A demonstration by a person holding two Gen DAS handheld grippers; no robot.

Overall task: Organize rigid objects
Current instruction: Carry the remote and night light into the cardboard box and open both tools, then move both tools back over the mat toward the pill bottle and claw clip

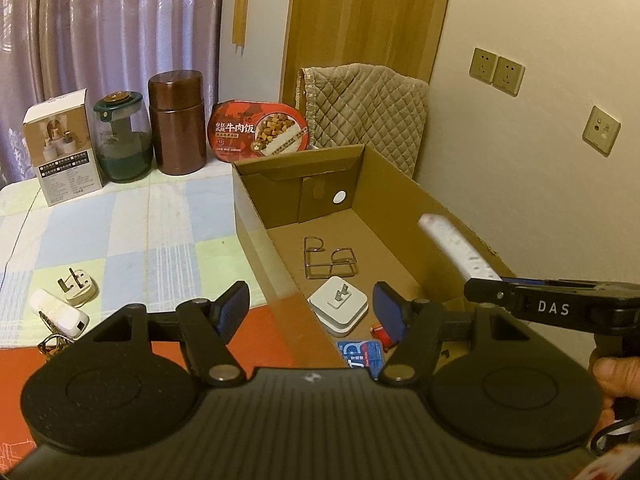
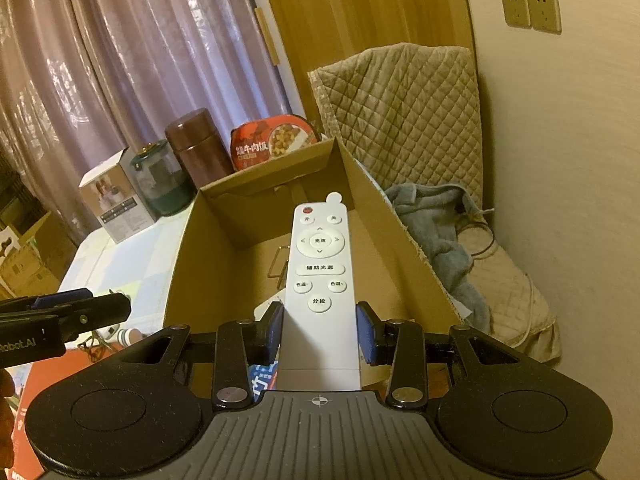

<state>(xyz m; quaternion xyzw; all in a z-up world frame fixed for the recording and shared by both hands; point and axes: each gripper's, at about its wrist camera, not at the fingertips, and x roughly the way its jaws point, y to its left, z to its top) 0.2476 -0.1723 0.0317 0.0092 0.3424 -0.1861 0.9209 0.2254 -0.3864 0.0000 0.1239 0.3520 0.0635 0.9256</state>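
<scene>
1. Two grippers were in view. The right gripper (image 2: 320,330) was clamped on a white remote control (image 2: 320,264), its blue pads pressed against the remote's lower sides. The remote pointed forward, button face up, and was held above the open cardboard box (image 2: 188,264).
2. The left wrist view showed the same remote (image 1: 456,248), blurred, projecting from the right gripper (image 1: 486,286) over the box's right wall (image 1: 440,208).
3. The left gripper (image 1: 310,310) was released, its jaws spread wide with nothing between them. It sat at the near-left corner of the box, one finger over the tablecloth side and the other over the box interior.
4. Inside the box lay a wire holder (image 1: 330,258) towards the middle of the floor, a white square plug adapter (image 1: 339,307) with its prongs up nearer the camera, a small red item (image 1: 380,332) and a blue card (image 1: 362,354) at the near end. The red item was partly hidden behind the left gripper's finger; what it was could not be told.
5. On the checked tablecloth (image 1: 140,232) left of the box lay a beige plug (image 1: 79,289) and, just beside it, a white charger (image 1: 60,316).
6. Along the back of the table stood a white carton (image 1: 64,148), a green-lidded glass jar (image 1: 124,136), a brown cylindrical canister (image 1: 176,122) and a red meal box (image 1: 258,130) propped on edge behind the cardboard box.
7. A quilted cover (image 2: 400,120) lay against the wall to the right of the box, with a grey cloth (image 2: 440,232) beside it.
</scene>
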